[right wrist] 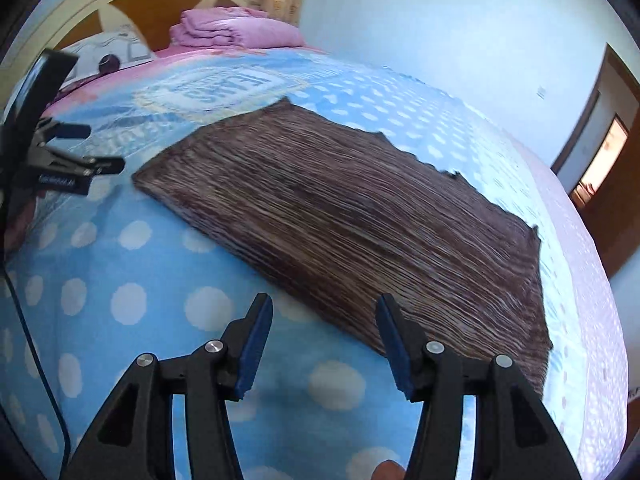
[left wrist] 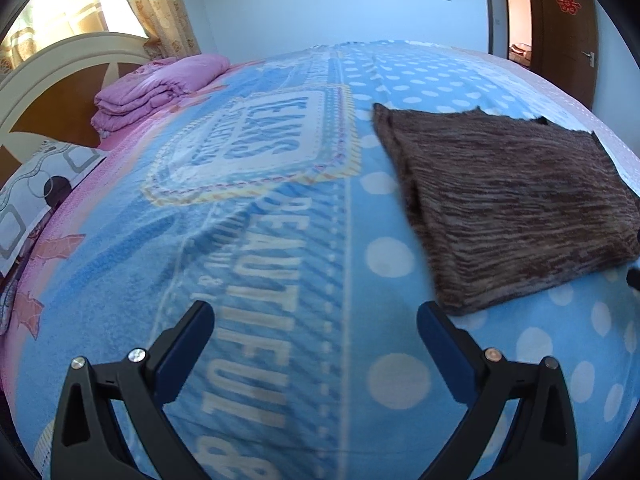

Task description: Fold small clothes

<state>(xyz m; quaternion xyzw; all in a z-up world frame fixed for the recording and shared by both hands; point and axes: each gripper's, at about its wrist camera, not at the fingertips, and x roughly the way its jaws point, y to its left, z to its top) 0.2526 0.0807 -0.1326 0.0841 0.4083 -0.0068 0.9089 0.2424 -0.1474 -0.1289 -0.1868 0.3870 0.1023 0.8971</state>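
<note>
Garment: the brown cloth point(right wrist: 360, 216) lies flat on the blanket point(right wrist: 132, 304), already doubled to a rough rectangle, with nothing on top of it.
Location: on the dotted side of the blanket, well apart from the pink quilt point(left wrist: 160, 88) at the headboard point(left wrist: 52, 92).
Long axis: in my right view it runs from the near right edge up toward the far left corner; the woven stripes follow the same line.
Edges: the near left border looks like a thick folded edge; the far right border is ragged and looks like loose layers.
Right gripper point(right wrist: 324, 340): jaws partly apart, holding nothing; the right finger hangs over the cloth's near edge, the left over bare blanket.
Left gripper point(left wrist: 316, 340): jaws wide apart and empty, over the printed lettering, just beside the cloth's near corner.
Reason for stance: I judge both tools are clear of the cloth so it stays settled and square.
Judgement: one more fold across the long axis seems feasible.
</note>
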